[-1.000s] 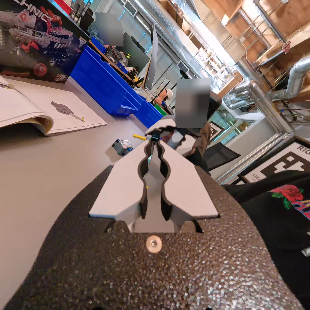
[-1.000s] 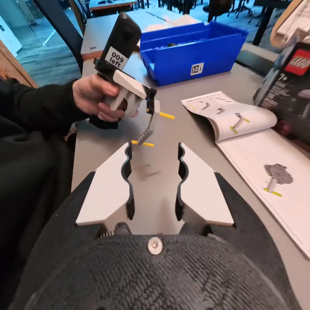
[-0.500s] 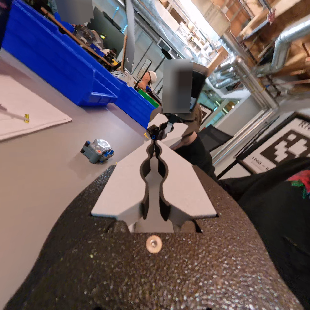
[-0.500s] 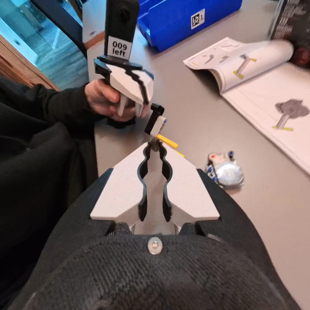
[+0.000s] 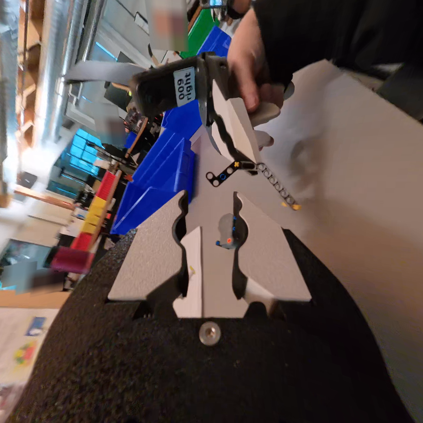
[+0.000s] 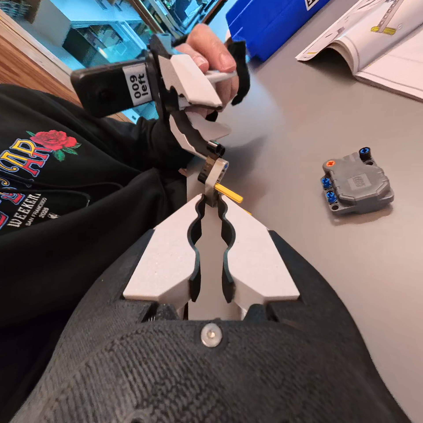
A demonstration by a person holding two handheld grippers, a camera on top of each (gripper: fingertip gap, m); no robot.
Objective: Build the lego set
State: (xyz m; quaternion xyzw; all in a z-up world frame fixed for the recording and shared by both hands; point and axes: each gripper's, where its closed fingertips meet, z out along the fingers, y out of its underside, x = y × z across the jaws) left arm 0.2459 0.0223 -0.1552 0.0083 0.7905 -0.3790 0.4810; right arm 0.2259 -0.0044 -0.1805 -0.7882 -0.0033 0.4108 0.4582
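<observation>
Two tongs: right tongs (image 6: 211,199) pinch beam assembly (image 6: 212,176); left tongs (image 5: 210,196) wide, just beside.

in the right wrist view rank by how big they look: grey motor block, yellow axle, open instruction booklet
1. White open instruction booklet, cut off by the frame
2. Grey motor block
3. Thin yellow axle

Apparent size only; nearness to the camera differs.

1. The left tool (image 5: 210,196), with pale grey fingers lined in black, had its jaws spread apart.
2. The right tool (image 6: 210,199) had its matching jaws drawn nearly together at the tips.
3. In the right wrist view, a bare hand (image 6: 212,57) in a black sleeve gripped the left tool's handle.
4. In the left wrist view, another bare hand (image 5: 249,75) gripped the right tool's handle, its fingers curled round the trigger.
</observation>
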